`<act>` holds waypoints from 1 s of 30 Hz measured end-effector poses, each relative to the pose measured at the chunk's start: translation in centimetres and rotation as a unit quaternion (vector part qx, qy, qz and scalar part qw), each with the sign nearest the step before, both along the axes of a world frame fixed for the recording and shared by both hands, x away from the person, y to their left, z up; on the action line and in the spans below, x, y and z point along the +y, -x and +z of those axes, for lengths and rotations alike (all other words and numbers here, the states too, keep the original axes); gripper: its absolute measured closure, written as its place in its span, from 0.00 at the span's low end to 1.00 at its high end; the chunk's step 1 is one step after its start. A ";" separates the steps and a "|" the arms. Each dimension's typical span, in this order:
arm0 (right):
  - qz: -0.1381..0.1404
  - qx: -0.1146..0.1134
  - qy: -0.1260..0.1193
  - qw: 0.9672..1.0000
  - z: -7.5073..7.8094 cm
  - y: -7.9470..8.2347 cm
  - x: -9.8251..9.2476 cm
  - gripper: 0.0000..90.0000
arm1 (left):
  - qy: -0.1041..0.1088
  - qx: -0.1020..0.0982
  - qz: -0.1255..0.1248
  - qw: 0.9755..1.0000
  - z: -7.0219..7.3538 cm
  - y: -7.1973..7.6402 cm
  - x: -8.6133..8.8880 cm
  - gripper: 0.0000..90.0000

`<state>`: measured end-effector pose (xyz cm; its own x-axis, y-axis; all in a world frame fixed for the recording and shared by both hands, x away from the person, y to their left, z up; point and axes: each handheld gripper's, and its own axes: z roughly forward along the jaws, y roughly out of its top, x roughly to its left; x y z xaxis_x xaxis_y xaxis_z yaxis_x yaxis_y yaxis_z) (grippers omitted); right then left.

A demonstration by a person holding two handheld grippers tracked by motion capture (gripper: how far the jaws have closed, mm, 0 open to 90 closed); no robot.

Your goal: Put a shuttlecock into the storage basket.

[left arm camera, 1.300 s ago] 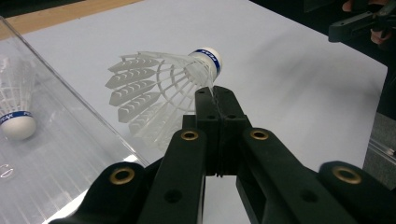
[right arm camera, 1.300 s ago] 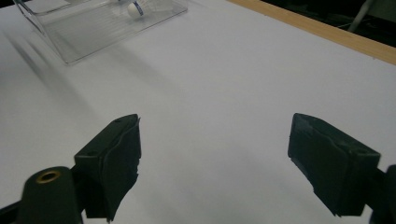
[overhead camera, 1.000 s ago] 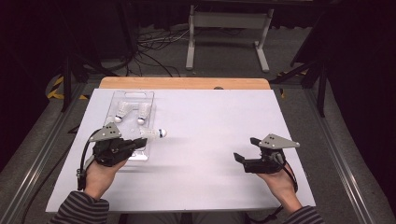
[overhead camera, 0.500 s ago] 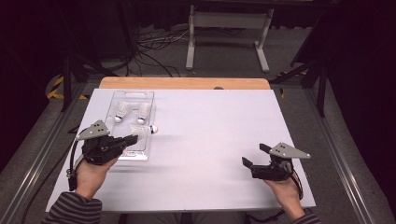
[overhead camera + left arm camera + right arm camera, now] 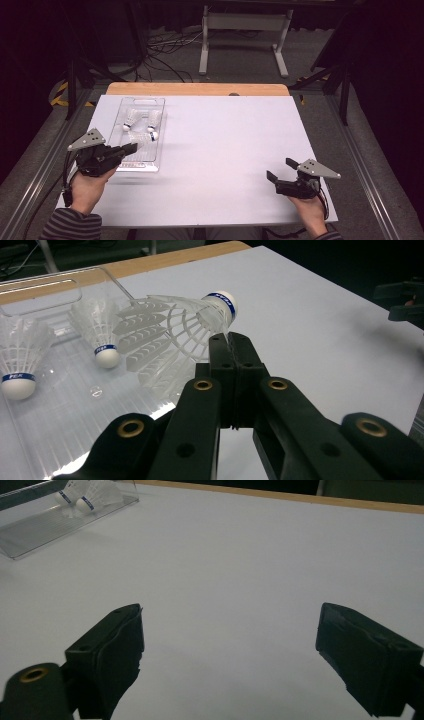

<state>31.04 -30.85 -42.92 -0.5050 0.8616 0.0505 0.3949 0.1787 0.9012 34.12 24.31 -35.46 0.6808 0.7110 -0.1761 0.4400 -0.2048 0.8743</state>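
Note:
A white plastic shuttlecock [image 5: 170, 335] with a blue band at its cork hangs tilted over the clear tray [image 5: 75, 405]. My left gripper [image 5: 231, 340] is shut on the rim of its skirt. From above, the left gripper [image 5: 131, 148] sits at the tray's [image 5: 145, 166] near edge with the held shuttlecock [image 5: 141, 137] just beyond its tips. Two more shuttlecocks [image 5: 131, 117] [image 5: 154, 119] lie in the tray's far half. My right gripper [image 5: 281, 170] stands open near the table's front right, nothing between its jaws [image 5: 230, 645].
The white table top [image 5: 225, 145] has a wooden strip along its far edge. Beyond it on the dark floor stand a grey metal frame [image 5: 242, 30] and loose cables. Metal rails run along both sides of the table.
My left gripper has drawn the shuttlecock leftward, from beside the tray to over it. The right gripper has sunk and pulled back toward the front right corner.

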 end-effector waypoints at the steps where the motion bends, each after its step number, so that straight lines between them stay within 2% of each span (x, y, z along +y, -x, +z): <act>1: -0.002 0.000 0.002 1.000 -0.1 0.0 -0.1 0.14 | 0.004 0.001 0.002 1.000 0.0 0.0 0.0 1.00; 12: -0.012 0.007 0.004 1.000 -0.9 0.5 -0.7 0.13 | 0.006 0.005 0.019 1.000 0.2 -0.2 1.0 1.00; 16: -0.017 0.009 0.004 1.000 -1.0 0.6 -0.9 0.13 | 0.006 0.012 0.029 0.999 0.3 -0.3 1.5 1.00; 21: -0.020 0.008 0.004 1.000 -1.1 0.7 -1.1 0.13 | 0.003 0.015 0.046 0.999 0.4 -0.8 2.2 1.00; 30: -0.020 0.007 0.006 1.000 -1.3 0.7 -1.1 0.13 | -0.010 0.031 0.068 0.997 0.2 -2.0 2.8 1.00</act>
<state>30.36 -31.92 -44.18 -0.4688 0.8820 0.0474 0.4155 0.1728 0.8930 36.11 27.10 -35.22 0.5656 0.8002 -0.1997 0.5189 -0.1571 0.8403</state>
